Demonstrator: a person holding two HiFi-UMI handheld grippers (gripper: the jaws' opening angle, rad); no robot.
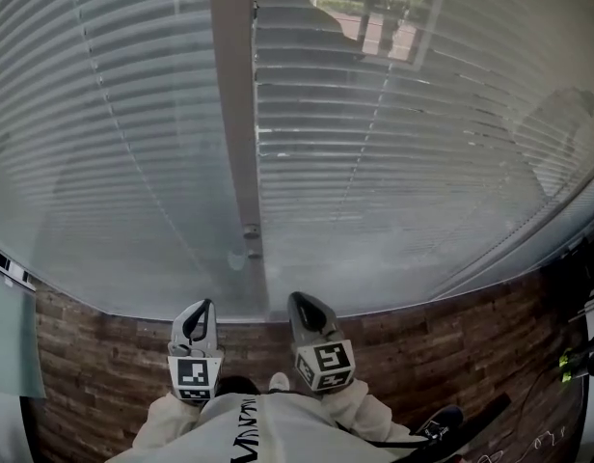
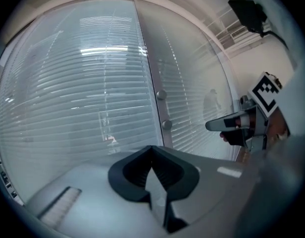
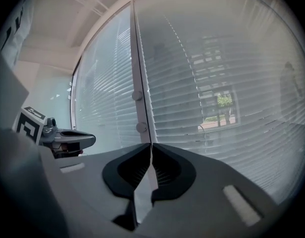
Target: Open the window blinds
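White slatted blinds (image 1: 114,143) hang behind glass in two panes, left and right of a grey vertical frame post (image 1: 234,114). Two round knobs (image 1: 251,230) sit low on the post; they also show in the left gripper view as knobs (image 2: 167,125) and in the right gripper view as knobs (image 3: 141,127). My left gripper (image 1: 204,305) and right gripper (image 1: 299,300) are side by side just short of the window, apart from the glass. In their own views the left gripper (image 2: 152,148) and right gripper (image 3: 151,145) have jaws shut together on nothing.
A brick-patterned surface (image 1: 422,355) runs below the window. Cables and dark gear (image 1: 577,355) lie at the far right. Through the right pane's slats (image 1: 393,8) a tree and building show. White sleeves (image 1: 258,422) fill the bottom centre.
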